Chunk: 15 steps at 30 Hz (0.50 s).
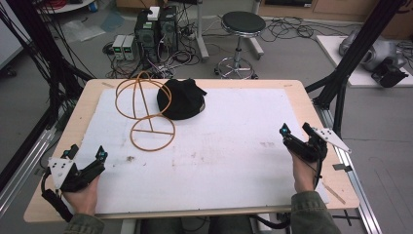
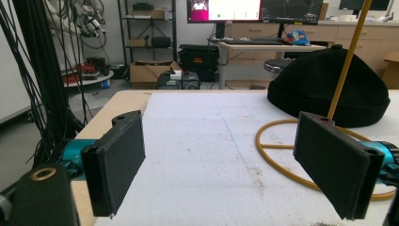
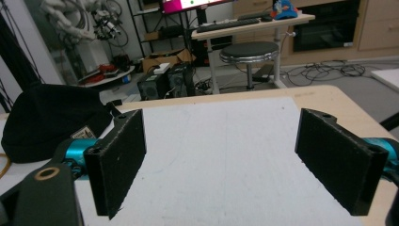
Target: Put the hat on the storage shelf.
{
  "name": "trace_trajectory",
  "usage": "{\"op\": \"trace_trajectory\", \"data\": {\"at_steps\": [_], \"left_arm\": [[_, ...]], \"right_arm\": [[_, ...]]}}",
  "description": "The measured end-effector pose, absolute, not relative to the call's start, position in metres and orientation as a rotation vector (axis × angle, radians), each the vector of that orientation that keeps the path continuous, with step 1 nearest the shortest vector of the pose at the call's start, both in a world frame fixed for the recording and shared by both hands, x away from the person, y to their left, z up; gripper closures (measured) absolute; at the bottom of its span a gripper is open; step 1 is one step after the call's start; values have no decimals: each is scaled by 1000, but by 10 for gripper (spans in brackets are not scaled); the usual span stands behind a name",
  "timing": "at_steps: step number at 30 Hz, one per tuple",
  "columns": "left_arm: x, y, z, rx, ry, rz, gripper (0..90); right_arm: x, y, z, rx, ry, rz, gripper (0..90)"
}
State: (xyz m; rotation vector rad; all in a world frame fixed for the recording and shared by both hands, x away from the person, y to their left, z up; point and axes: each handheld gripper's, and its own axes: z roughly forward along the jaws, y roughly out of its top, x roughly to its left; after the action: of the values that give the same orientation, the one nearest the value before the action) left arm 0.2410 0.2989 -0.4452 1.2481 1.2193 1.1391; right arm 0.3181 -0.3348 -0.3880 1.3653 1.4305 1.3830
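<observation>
High view. Wooden table (image 1: 68, 131) covered by white mat (image 1: 219, 146). Black cap (image 1: 181, 99) at far centre-left of mat, touching or overlapping wire hat stand (image 1: 146, 109): orange-yellow, dome hoops tipped toward the far left, ring base lying flat on mat nearer the person. Left gripper (image 1: 87, 163) at near left corner, held in left hand (image 1: 82, 197), angled inward toward mat centre; jaws spread, nothing between. Right gripper (image 1: 294, 134) at right edge, held in right hand (image 1: 303, 173), pointing forward and slightly inward; jaws spread, empty. Both well apart from cap and stand. Stool (image 1: 242, 27) and electronics boxes on floor beyond.

Left gripper view. Jaws wide apart, low over mat. Ring base of stand ahead on the right, part hidden behind right-hand jaw; one upright rod rising in front of cap. Cap resting on mat beyond ring.

Right gripper view. Jaws wide apart over bare mat. Cap at far left, small label visible at brim.

Step in hand, judged: none stated; probably approach to cap or stand, not yet begun. Advice: pinch cap at brim fabric, not crown, for a firm hold; steady stand by a rod with other gripper, since light wire likely to slide or tip on mat.
</observation>
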Motion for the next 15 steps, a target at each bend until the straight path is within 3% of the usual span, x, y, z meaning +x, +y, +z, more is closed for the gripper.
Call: {"op": "trace_trajectory", "data": {"at_steps": [15], "left_arm": [[239, 305, -447, 1225, 1240, 1129, 173]], "right_arm": [[356, -325, -338, 1273, 1579, 1379, 146]]}}
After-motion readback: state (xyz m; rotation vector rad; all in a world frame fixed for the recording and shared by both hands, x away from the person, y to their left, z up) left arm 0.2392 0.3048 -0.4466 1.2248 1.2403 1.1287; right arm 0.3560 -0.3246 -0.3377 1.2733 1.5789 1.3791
